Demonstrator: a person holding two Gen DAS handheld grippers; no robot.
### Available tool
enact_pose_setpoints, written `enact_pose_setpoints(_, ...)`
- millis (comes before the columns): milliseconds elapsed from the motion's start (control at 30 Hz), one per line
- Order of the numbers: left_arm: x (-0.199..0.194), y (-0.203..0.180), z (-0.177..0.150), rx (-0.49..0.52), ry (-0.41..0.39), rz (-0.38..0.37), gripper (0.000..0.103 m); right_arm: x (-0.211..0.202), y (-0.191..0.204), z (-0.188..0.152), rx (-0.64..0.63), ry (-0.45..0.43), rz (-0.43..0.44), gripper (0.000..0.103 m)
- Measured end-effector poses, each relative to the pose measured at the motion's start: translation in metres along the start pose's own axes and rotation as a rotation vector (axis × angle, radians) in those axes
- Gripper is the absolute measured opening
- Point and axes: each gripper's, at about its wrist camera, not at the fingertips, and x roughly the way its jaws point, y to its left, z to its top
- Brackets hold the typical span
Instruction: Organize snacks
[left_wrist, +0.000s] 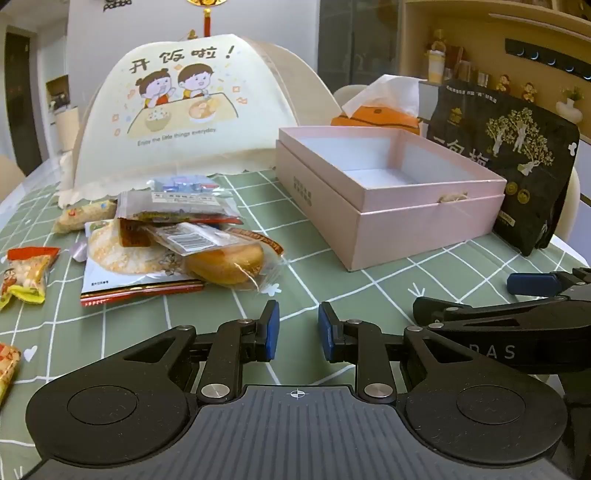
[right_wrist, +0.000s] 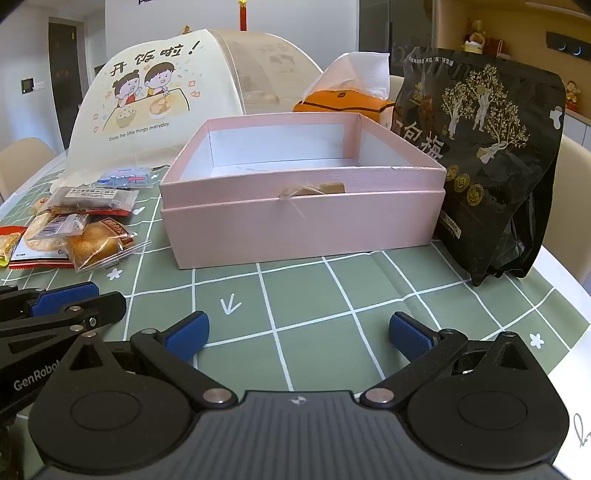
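Pink cardboard, your open box sits straight ahead of your right gripper, whose fingers are spread wide with nothing between them; its long side runs across your view and its mouth faces up. Ahead and left of your left gripper, fingers narrowly apart and holding nothing, lies the snack pile, long packets mostly crosswise. Beyond your right fingertips, a black pouch stands against the box's right side, with bare green tablecloth between fingers and box.

One pink box, one black pouch, one tissue pack, one food cover, two tools.
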Motion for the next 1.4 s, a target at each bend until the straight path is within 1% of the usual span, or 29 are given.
enact_pose_setpoints(1400,0.0001,-0.0005,-0.0001,0.008,0.0,0.006,0.027,0.0019,0.0002,0.0025,0.001,0.005,-0.007,0.103)
